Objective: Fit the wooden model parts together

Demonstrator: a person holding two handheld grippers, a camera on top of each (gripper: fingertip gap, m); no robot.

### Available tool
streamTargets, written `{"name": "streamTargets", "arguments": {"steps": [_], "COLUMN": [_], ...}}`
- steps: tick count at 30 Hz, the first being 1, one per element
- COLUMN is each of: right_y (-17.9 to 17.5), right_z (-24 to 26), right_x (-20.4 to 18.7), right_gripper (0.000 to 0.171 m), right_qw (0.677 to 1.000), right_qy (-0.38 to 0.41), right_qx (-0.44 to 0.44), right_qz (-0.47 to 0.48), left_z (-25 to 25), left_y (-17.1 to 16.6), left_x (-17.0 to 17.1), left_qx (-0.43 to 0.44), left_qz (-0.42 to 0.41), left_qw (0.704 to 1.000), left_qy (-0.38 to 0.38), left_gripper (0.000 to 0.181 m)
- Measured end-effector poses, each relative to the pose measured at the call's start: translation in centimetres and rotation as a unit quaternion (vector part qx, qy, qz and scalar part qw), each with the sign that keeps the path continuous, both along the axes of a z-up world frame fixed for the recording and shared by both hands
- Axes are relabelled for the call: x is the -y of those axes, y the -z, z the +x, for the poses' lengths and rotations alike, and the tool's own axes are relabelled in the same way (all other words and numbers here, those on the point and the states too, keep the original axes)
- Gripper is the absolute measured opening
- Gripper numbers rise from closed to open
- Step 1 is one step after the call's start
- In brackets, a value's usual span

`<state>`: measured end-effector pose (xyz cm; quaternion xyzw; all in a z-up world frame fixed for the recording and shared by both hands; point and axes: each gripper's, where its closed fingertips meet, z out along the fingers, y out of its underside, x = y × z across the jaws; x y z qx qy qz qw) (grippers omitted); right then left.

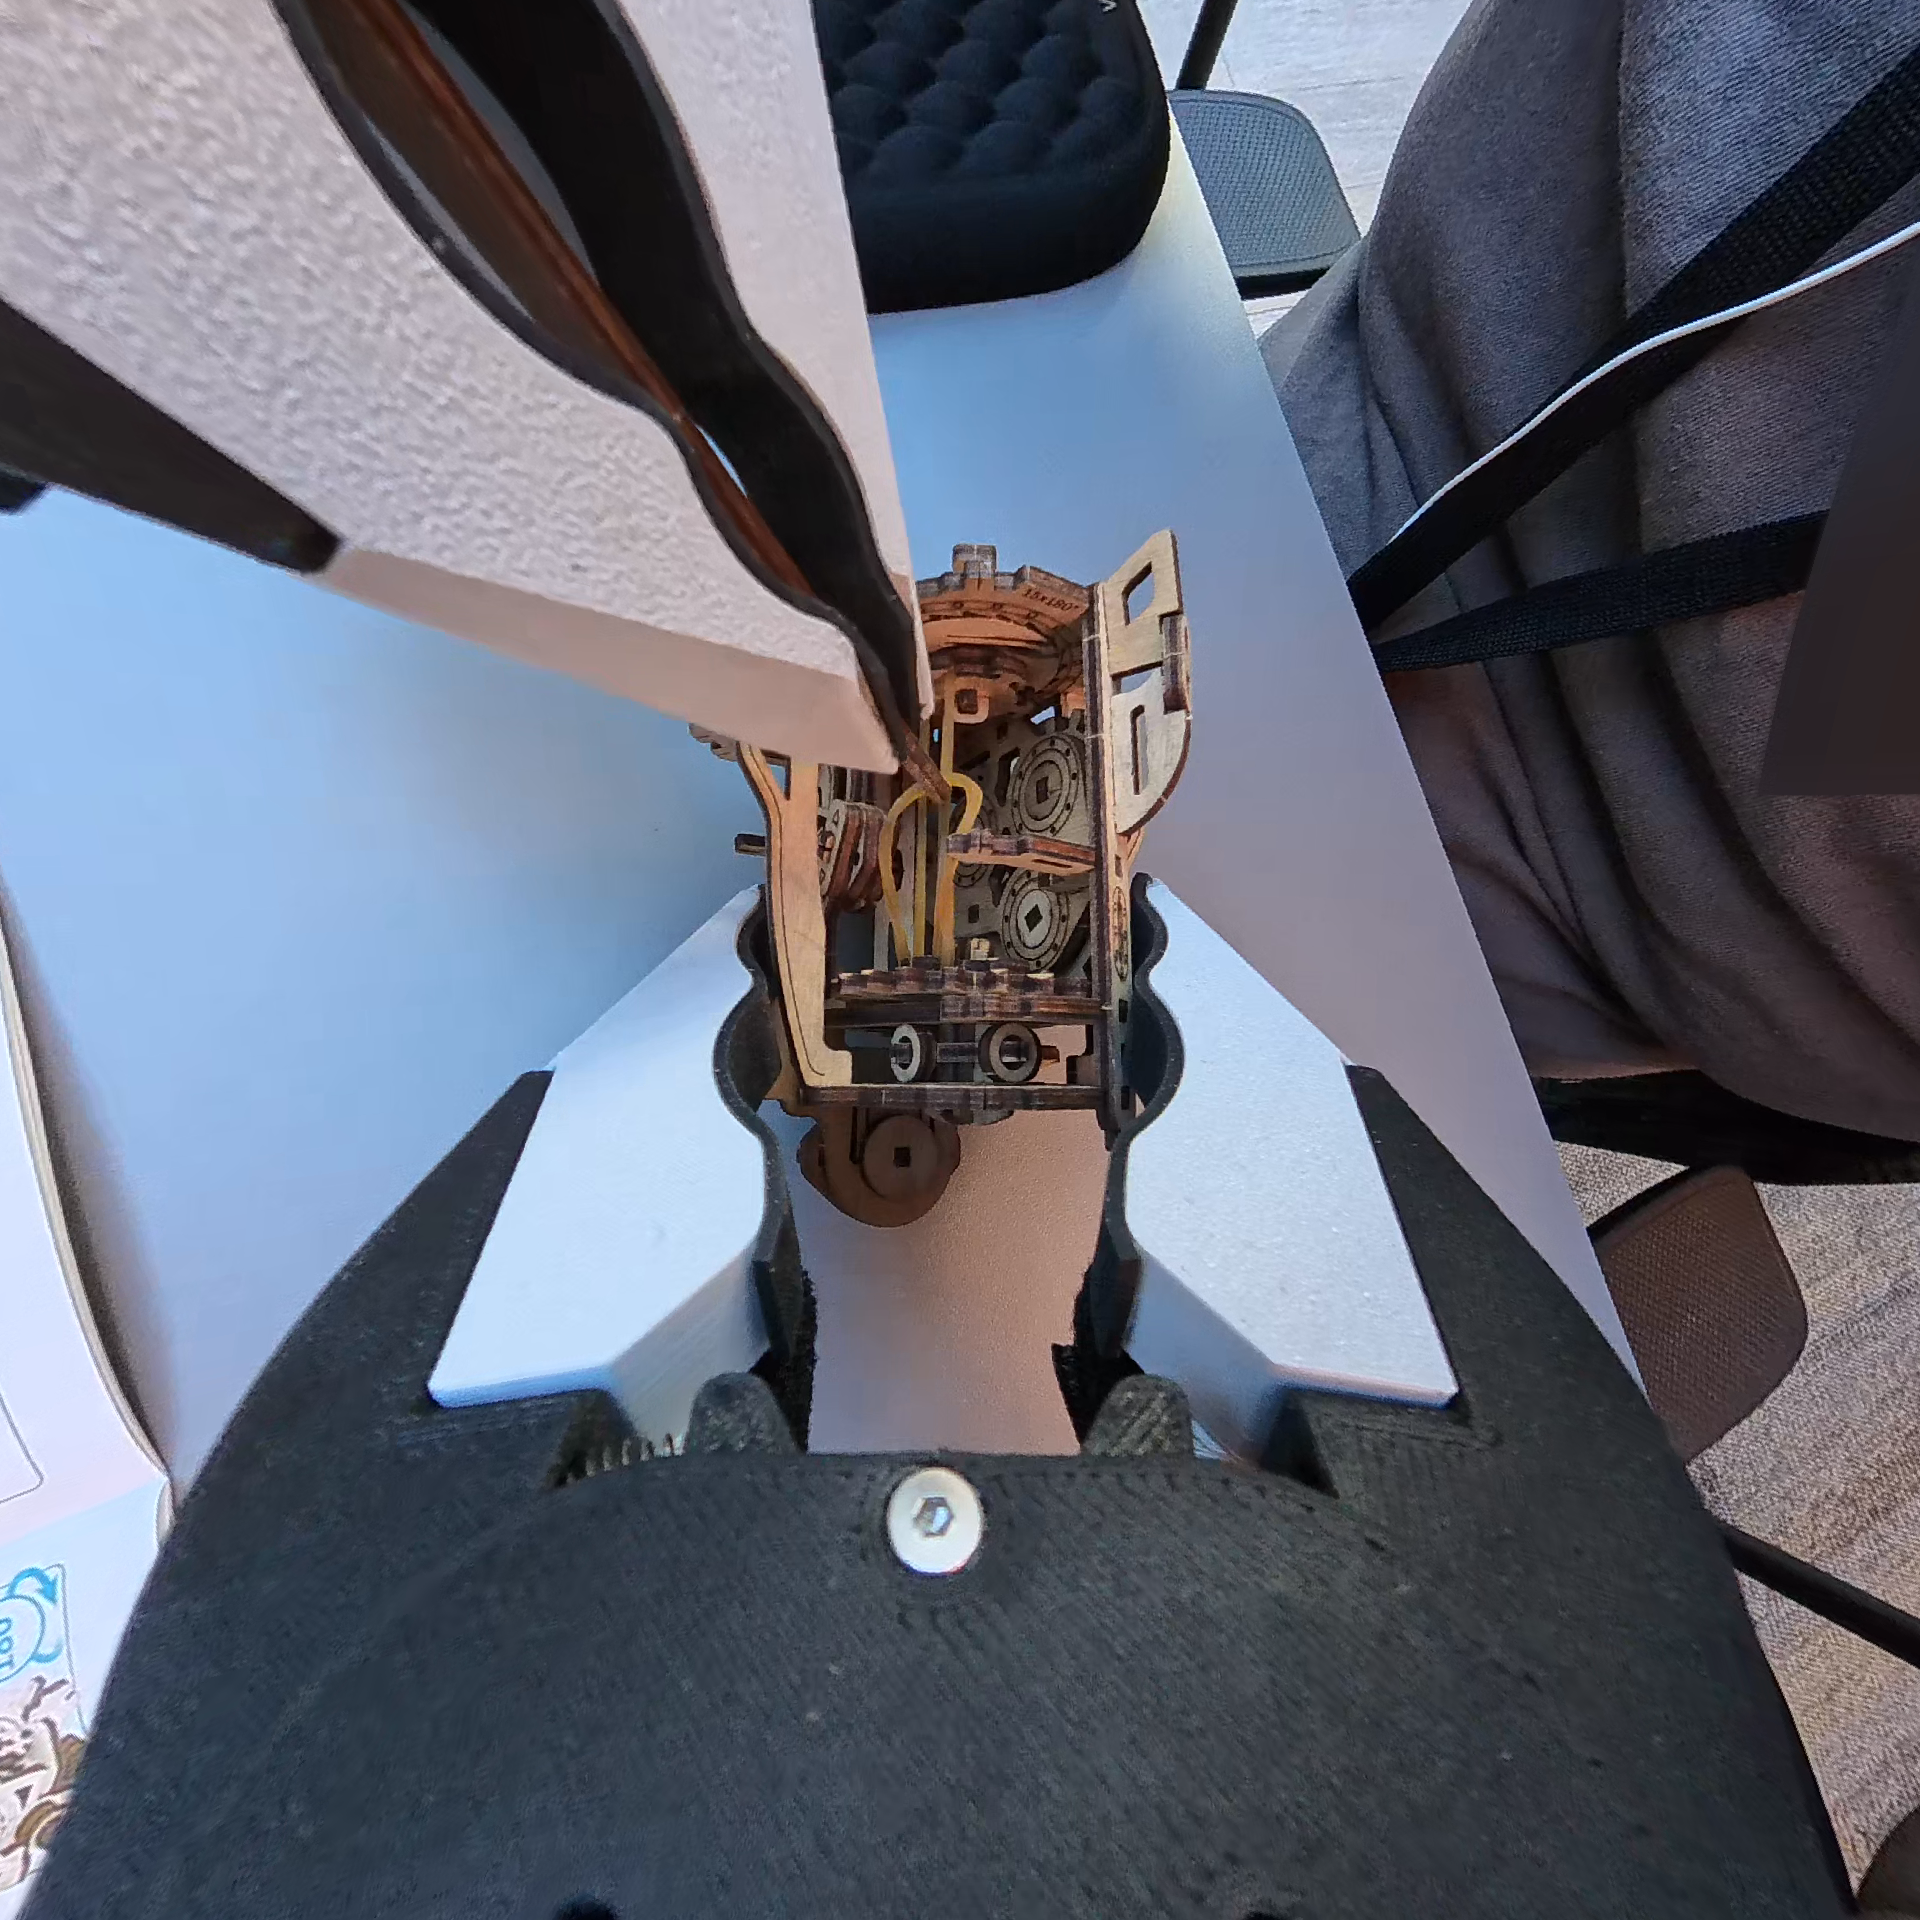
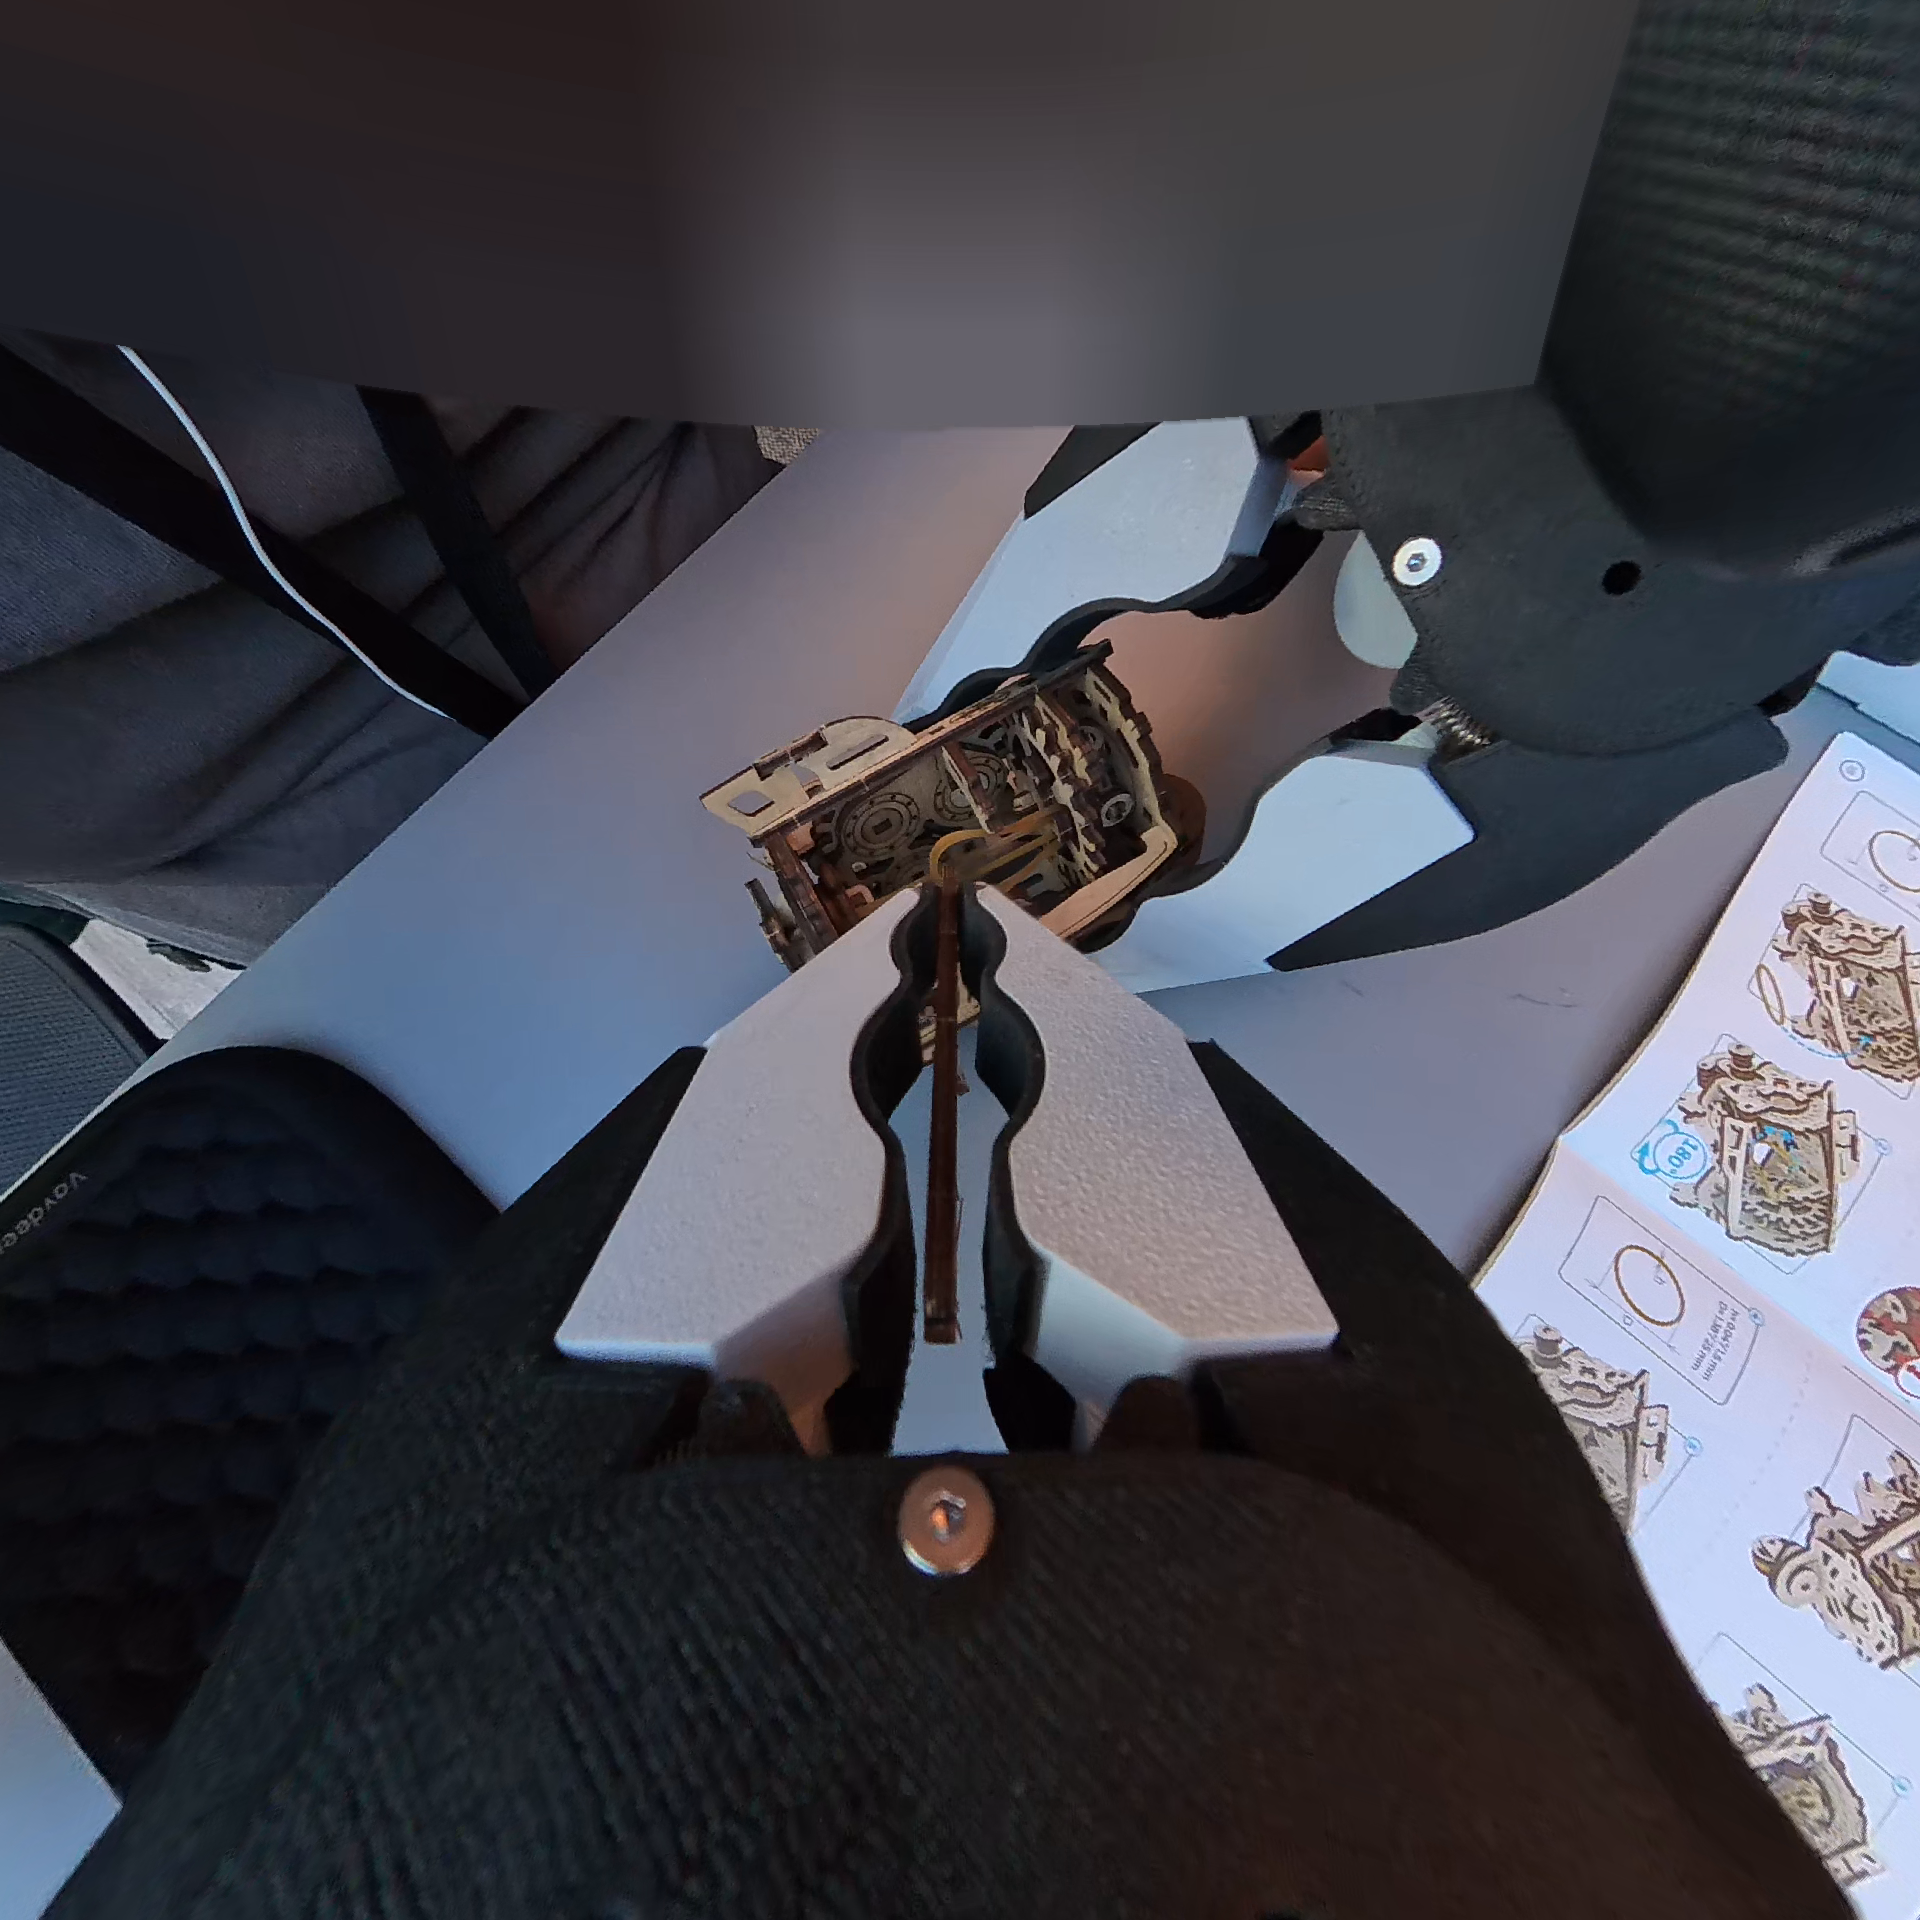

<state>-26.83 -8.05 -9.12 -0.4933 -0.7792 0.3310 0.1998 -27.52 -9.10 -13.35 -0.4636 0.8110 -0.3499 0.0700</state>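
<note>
A wooden model (image 1: 997, 831) with gears and an open side is clamped between my left gripper (image 1: 951, 925) fingers, just above the white table (image 1: 312, 831). A yellow rubber band (image 1: 914, 862) loops inside it. My right gripper (image 1: 904, 717) comes in from the upper left, shut on a thin dark wooden stick (image 2: 940, 1143). The stick's tip touches the rubber band (image 2: 982, 844) at the model's (image 2: 862, 821) open side. In the right wrist view my right gripper (image 2: 940, 904) sits just in front of the model, and the left gripper (image 2: 1039, 821) holds it from the right.
A printed instruction sheet (image 2: 1766, 1143) lies on the table to the right, also at the left wrist view's lower left (image 1: 42, 1558). A black quilted cushion (image 1: 987, 135) lies at the table's far end. A person in grey clothing (image 1: 1662, 520) sits close alongside. There is about 4 cm between the tips of the two grippers.
</note>
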Motion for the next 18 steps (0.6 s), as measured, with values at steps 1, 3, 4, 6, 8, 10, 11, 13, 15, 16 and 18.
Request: {"name": "streamTargets", "arguments": {"steps": [1,3,4,6,8,10,11,13,15,16,18], "right_y": [0.1,0.1,0.2,0.2,0.2,0.3,0.3,0.3,0.2,0.3,0.6], "right_z": [0.0,0.1,0.2,0.3,0.4,0.5,0.6,0.7,0.9,1.0,1.2], "right_x": [0.0,0.2,0.3,0.4,0.6,0.6,0.6,0.6,0.6,0.8,0.9], "right_gripper": [0.001,0.001,0.001,0.001,0.001,0.001,0.001,0.001,0.001,0.001,0.001], "right_qw": [1.0,1.0,1.0,1.0,1.0,1.0,1.0,0.999,0.999,0.998,0.997], "right_qy": [-0.001,-0.006,-0.008,-0.01,-0.013,-0.016,-0.018,-0.022,-0.029,-0.036,-0.043], "right_qx": [0.002,0.005,0.008,0.01,0.013,0.019,0.023,0.029,0.04,0.049,0.067], "right_qz": [0.0,-0.003,-0.005,-0.007,-0.009,-0.009,-0.009,-0.009,-0.013,-0.018,-0.017], "left_z": [0.0,0.0,0.0,0.0,0.0,0.0,0.0,0.0,0.0,0.0,0.0], "left_y": [0.0,0.0,0.0,0.0,0.0,0.0,0.0,0.0,0.0,0.0,0.0], "left_x": [0.0,0.0,0.0,0.0,0.0,0.0,0.0,0.0,0.0,0.0,0.0], "left_qx": [0.0,0.0,0.0,0.001,0.001,0.0,0.0,0.0,-0.001,-0.002,-0.002], "left_qz": [0.0,0.0,0.0,0.0,0.0,-0.001,-0.001,-0.001,-0.001,-0.001,-0.001], "left_qw": [1.0,1.0,1.0,1.0,1.0,1.0,1.0,1.0,1.0,1.0,1.0], "left_qy": [0.0,0.0,0.0,0.0,0.0,0.0,0.0,0.0,0.0,0.0,0.0], "left_gripper": [0.065,0.065,0.065,0.065,0.065,0.065,0.065,0.065,0.065,0.065,0.065]}}
